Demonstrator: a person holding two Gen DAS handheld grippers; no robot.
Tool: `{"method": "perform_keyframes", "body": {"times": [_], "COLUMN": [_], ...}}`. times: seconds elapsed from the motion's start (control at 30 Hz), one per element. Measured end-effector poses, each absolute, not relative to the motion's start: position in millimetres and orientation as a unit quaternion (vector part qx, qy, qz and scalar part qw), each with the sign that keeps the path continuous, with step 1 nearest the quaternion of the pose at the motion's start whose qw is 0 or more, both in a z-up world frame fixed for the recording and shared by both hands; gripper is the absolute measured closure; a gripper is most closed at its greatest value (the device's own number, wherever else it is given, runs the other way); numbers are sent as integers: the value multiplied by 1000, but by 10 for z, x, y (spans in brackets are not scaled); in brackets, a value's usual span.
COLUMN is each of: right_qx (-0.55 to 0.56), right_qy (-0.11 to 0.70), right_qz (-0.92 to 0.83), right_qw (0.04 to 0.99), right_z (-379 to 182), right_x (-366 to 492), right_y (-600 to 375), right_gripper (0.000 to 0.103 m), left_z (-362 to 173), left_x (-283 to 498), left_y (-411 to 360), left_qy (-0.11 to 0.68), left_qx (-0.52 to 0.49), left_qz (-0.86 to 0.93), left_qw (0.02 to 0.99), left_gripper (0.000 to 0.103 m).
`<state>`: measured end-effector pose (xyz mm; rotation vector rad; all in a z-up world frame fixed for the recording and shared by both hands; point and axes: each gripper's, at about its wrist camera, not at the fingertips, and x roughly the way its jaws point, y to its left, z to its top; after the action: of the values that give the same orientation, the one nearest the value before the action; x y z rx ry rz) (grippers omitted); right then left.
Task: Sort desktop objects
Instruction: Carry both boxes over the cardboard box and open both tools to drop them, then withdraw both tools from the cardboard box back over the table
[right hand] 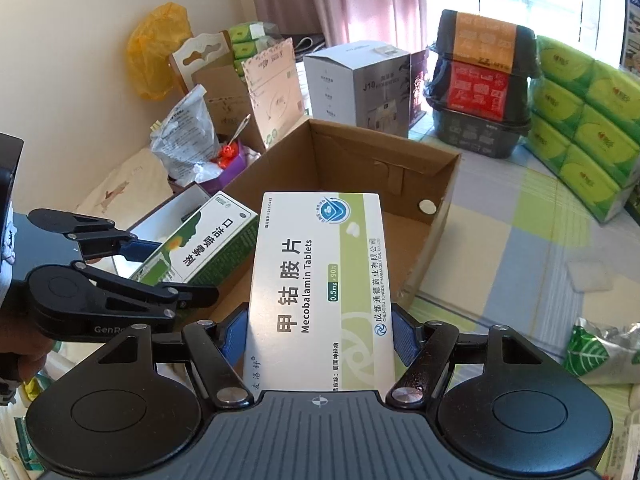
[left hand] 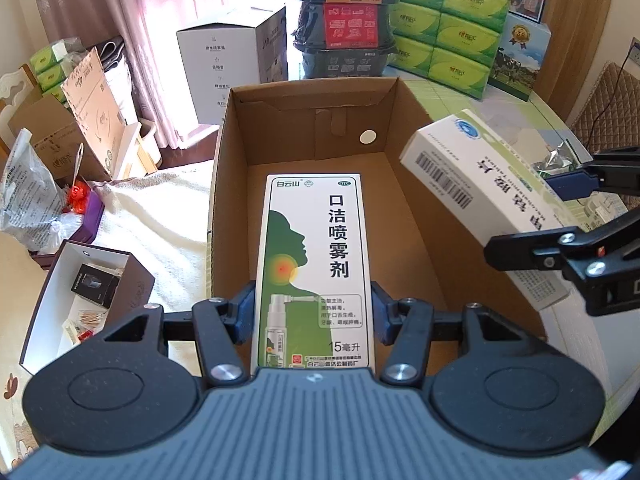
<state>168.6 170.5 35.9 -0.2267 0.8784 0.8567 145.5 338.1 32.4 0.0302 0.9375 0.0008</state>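
- Starting far left, left wrist view: open white-lined box (left hand: 86, 292) w/ a small black item + bits inside, lying on a cream cloth (left hand: 160, 216) beside the carton's left wall.
- Behind it: crinkled plastic bag (left hand: 24, 196), purple box (left hand: 90, 220) w/ sth red on top, brown cardboard pieces.
- Left claw (left hand: 314, 314): blue pads clamped on both long sides of the throat spray box (left hand: 316, 264) (white/green, head silhouette, "15" printed low). Box held over the open cardboard carton (left hand: 312, 148), nr its front edge; can't tell if it touches the carton floor.
- Carton: brown, flaps open, white round sticker (left hand: 368, 137) on inner back wall. No other item visible on its floor.
- Behind carton: white product box (left hand: 232, 64), stacked dark trays (left hand: 346, 16) w/ orange + red labels, then green tissue packs (left hand: 444, 32) at the back right of the surface (right hand: 520, 240), which has a checked green/blue cover.
- Right claw (right hand: 318, 336): pads closed on the Mecobalamin tablets box (right hand: 320, 288) (white/green), gripped at its near end, tilted, hanging over the carton's right rim.
- In right wrist view the spray box sits left of the tablets box, apart from it.
- Far right: crumpled green/silver foil bag (right hand: 600, 352) nr the surface's right edge.
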Motion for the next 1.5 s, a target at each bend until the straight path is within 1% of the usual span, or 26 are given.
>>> {"method": "perform_keyframes", "body": {"times": [0.23,0.37,0.53,0.6,0.83,0.87,0.9,0.97,1.23,1.43,1.5], "right_qx": [-104,-108,-111,-112,-111,-111,-112,-104,-78,-77,-80], "right_qy": [417,410,407,405,400,397,394,384,367,357,352], "right_qz": [398,402,409,410,417,418,418,419,408,402,397], "right_qw": [811,812,809,810,808,809,811,816,832,839,844], "right_z": [179,171,181,176,124,122,125,160,419,616,669], "right_x": [1856,1841,1812,1803,1762,1761,1758,1745,1629,1444,1381], "right_y": [1785,1802,1875,1912,2022,2026,2024,1977,1588,1203,1073], "right_gripper": [35,35,35,35,35,32,26,23,22,21,21], "left_z": [23,-18,96,147,215,218,221,224,367,557,622], "left_x": [1613,1586,1488,1438,1302,1290,1284,1262,1110,964,917], "left_y": [3406,3433,3465,3466,3483,3489,3499,3509,3414,3161,3041], "left_qy": [470,466,456,450,445,445,444,443,428,412,407], "left_qx": [11,15,23,24,25,22,18,15,3,-8,-5], "left_qz": [-17,-8,1,3,7,6,6,7,10,8,5], "left_qw": [882,884,890,892,895,895,896,896,904,911,913], "left_gripper": [52,50,50,47,43,42,41,39,38,38,36]}}
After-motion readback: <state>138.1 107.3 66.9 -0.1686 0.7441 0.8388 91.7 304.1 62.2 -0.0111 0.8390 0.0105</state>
